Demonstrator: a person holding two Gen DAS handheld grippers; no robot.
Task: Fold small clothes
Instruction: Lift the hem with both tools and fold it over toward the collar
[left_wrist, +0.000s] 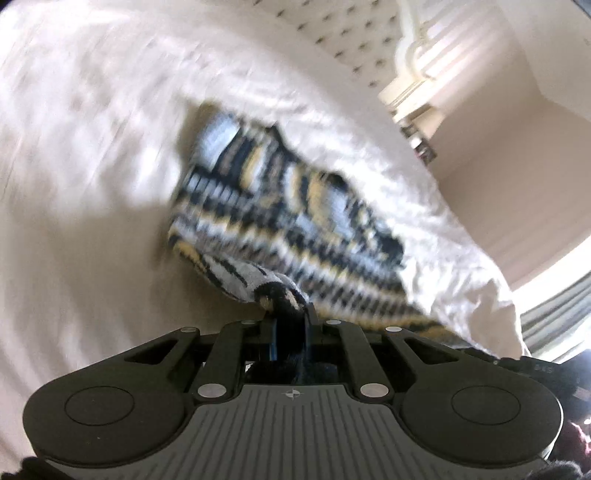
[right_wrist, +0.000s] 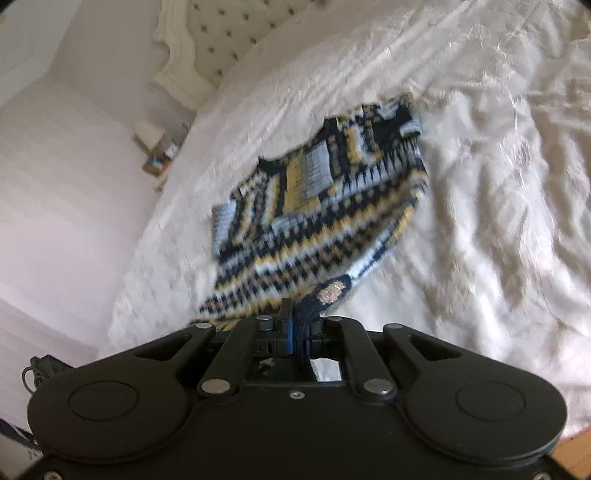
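A small knitted sweater (left_wrist: 288, 218), patterned in navy, pale blue, yellow and beige zigzag bands, lies spread over the white bedspread (left_wrist: 92, 166) of a bed, its near hem lifted off the cover by both claws. In the left wrist view the left claw (left_wrist: 290, 314) is closed tight on a bunched dark corner of the knit, the fabric pinched between its two jaws. In the right wrist view the right claw (right_wrist: 303, 317) is likewise clamped on the sweater's navy edge, with a beige patch of the knit showing just beyond the jaws. Both views are blurred, so finer stitch detail cannot be made out. A cream tufted headboard (right_wrist: 229, 33) stands at the far end of the bed
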